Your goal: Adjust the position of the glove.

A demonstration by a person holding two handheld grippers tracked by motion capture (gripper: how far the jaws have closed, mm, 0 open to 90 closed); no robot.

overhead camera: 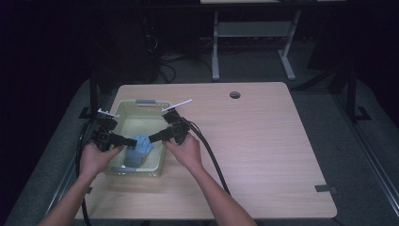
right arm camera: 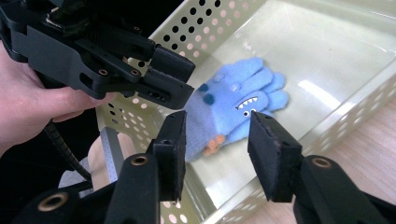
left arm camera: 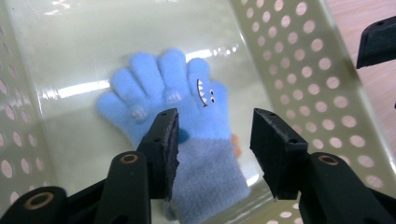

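In the high view, a pale green perforated basket point(overhead camera: 118, 111) stands on the left part of the wooden table point(overhead camera: 263, 146). A blue glove point(overhead camera: 139, 148) lies inside it, near the front end. The left tongs point(overhead camera: 134, 141) and the right tongs point(overhead camera: 152, 139) both reach into the basket over the glove, one from each side.

In the left gripper view, the left tongs point(left arm camera: 215, 140) are open above the glove's point(left arm camera: 187, 109) grey-blue cuff and do not grip it. The glove lies flat on the basket floor point(left arm camera: 116, 28), with a small toothed face on it.

In the right gripper view, the right tongs point(right arm camera: 217, 144) are also open, above the basket rim, holding nothing. The left tongs point(right arm camera: 180, 81) hang just over the glove point(right arm camera: 233, 105).
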